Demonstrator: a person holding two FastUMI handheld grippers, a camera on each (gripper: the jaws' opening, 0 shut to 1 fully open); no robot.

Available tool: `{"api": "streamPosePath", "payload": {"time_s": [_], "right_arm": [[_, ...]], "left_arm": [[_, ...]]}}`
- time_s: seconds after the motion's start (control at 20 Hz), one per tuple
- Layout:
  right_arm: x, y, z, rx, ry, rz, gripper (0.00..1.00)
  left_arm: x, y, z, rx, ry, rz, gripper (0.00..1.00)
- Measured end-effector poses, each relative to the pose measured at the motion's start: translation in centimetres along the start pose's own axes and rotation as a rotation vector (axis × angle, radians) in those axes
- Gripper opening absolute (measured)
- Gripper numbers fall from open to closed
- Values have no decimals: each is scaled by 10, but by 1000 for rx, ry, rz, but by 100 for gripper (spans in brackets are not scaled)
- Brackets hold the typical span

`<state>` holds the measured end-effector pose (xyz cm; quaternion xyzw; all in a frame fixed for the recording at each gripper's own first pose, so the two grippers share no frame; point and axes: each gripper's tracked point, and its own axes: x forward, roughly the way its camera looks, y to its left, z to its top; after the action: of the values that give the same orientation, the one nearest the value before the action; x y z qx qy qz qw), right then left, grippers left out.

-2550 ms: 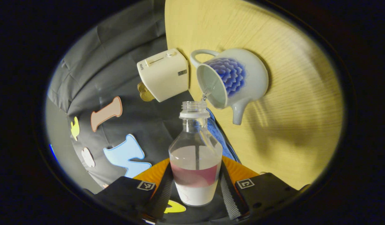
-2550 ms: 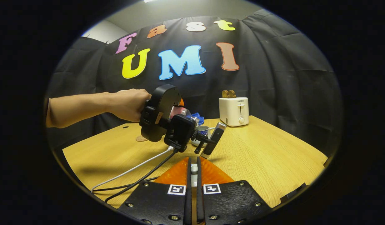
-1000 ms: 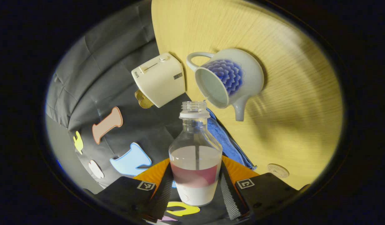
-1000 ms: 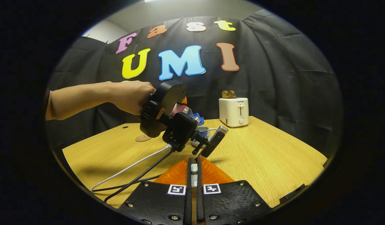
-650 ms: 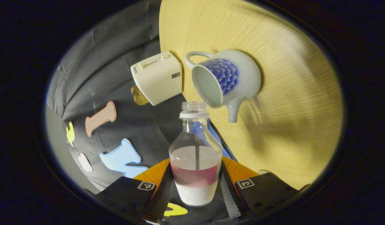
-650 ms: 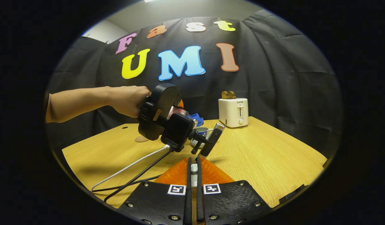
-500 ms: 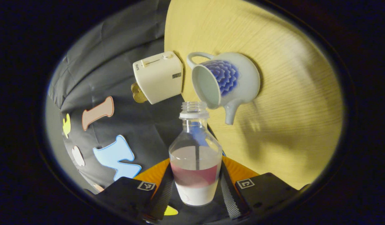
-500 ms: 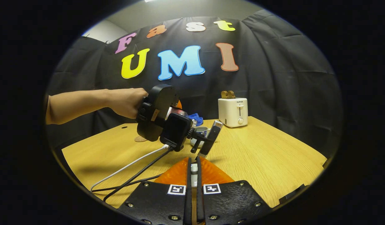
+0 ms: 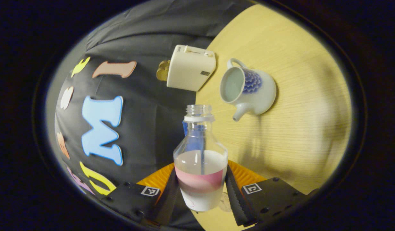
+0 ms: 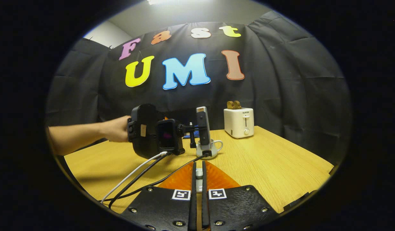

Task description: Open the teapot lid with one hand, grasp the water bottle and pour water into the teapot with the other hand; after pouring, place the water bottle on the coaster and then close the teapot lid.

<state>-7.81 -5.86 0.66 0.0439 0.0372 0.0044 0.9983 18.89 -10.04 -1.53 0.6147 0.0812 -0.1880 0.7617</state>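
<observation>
Pour looks done | our left gripper [image 9: 201,192] pinches the clear pink-labelled water bottle [image 9: 200,166] | right gripper [image 10: 197,179] pressed together on something small, unidentifiable | next: bottle to coaster, near the open white-and-blue ceramic teapot [image 9: 248,91].

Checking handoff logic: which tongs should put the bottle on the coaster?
Left. The left tongs grip the bottle, and the coaster shows just beside it. The right tongs are closed on a small white piece, probably the lid.
</observation>
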Motion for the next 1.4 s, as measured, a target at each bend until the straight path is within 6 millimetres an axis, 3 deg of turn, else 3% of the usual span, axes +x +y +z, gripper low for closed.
{"api": "streamPosePath", "payload": {"time_s": [0.15,0.35,0.6,0.85,1.05,1.2,1.4], "right_arm": [[8,4,9,-17,-24,6,6],[27,15,14,-19,-33,32,6],[49,24,15,-42,-37,52,6],[64,21,4,-25,-4,48,6],[73,16,-2,-11,11,45,6],[76,10,-3,-7,14,30,6],[79,5,-6,-8,21,20,6]], "left_arm": [[-20,13,-24,-261,-29,36,87],[-61,27,-60,-684,-86,63,87],[-81,44,-105,-1091,-173,124,87],[-72,71,-141,-1251,-236,225,86],[-39,94,-148,-1271,-270,259,85],[0,82,-156,-1316,-237,243,85],[10,77,-159,-1326,-228,246,85]]}}
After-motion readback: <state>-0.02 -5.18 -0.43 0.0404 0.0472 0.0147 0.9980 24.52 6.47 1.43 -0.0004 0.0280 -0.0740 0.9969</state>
